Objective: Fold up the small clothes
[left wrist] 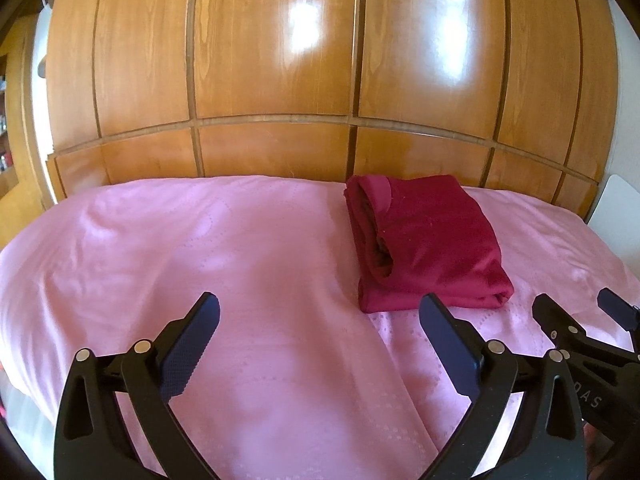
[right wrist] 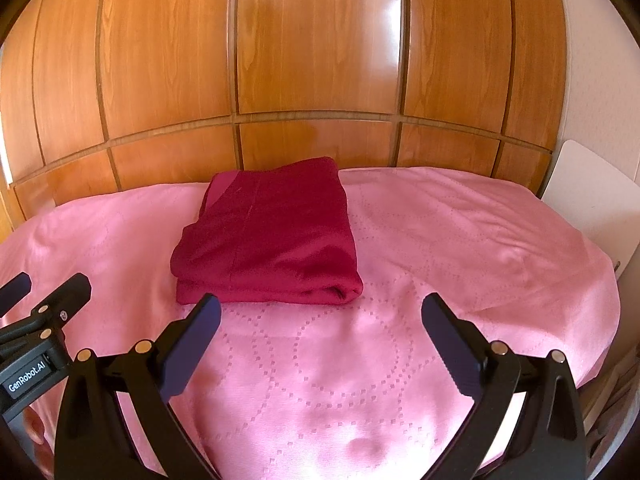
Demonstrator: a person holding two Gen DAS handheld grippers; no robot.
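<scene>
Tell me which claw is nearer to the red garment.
Right. The right claw sits just before the red garment, one fingertip at its near edge; the left claw is off to its left, apart.

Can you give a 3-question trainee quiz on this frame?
1. True or false: the left hand-held gripper holds the red garment.
2. The garment lies: A) spread flat B) folded C) hanging.
3. What colour is the bedspread?

Key: 1 false, both hand-held grippers, the right too, are open and empty. 2 B. 3 pink.
</scene>
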